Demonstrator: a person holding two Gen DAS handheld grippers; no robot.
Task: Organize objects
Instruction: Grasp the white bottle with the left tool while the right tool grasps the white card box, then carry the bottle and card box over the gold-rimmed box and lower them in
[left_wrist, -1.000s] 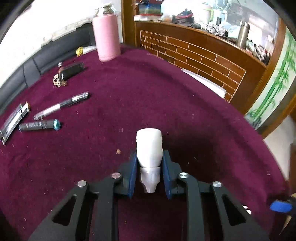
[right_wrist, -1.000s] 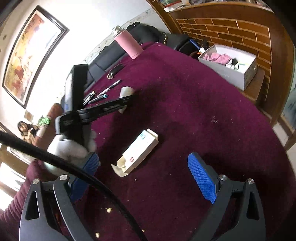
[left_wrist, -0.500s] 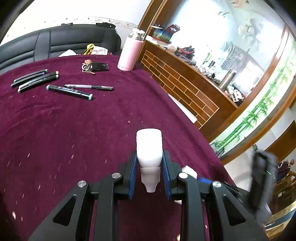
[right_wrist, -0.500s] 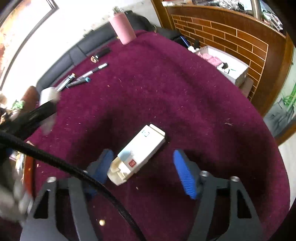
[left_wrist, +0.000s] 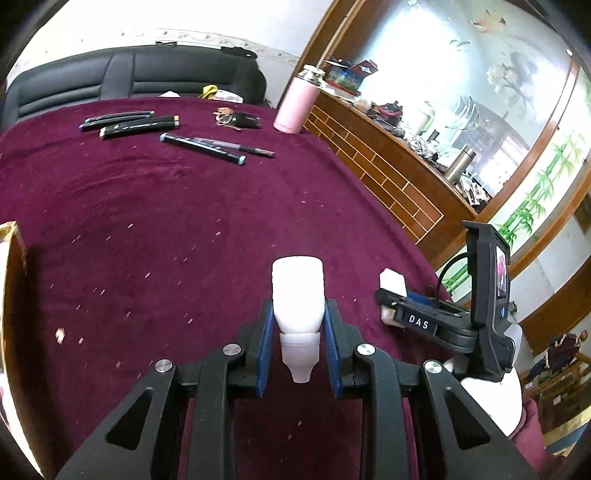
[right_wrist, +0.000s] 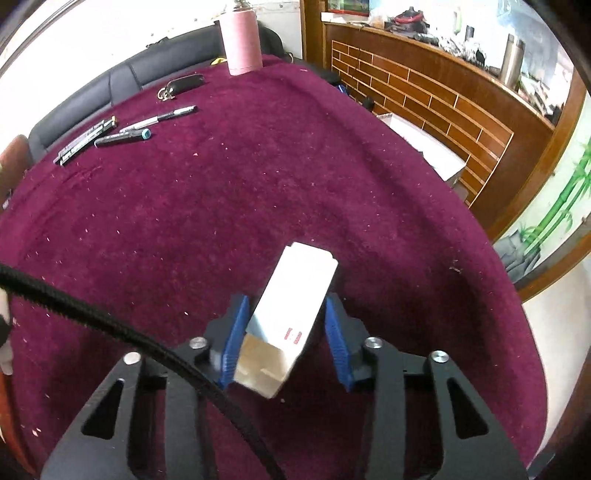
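1. The left gripper (left_wrist: 297, 345) is clamped on a small white dropper bottle (left_wrist: 297, 299), nozzle toward the camera, above the maroon tablecloth (left_wrist: 147, 229).
2. The right gripper (right_wrist: 284, 328) has just been closing around the open white carton (right_wrist: 291, 295) lying at the near right of the cloth; the left pad (right_wrist: 233, 334) touches, while the right pad looks just apart.
3. Square the carton between the pads before squeezing fully; it will likely crush easily.
4. Keep the open flap end (right_wrist: 260, 373) clear so the bottle can probably slide in.

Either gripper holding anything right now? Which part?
Left gripper clamps the white dropper bottle at its shoulder, nozzle toward the camera. Right gripper, jaws just closing, brackets the white carton near its open end; contact unclear.
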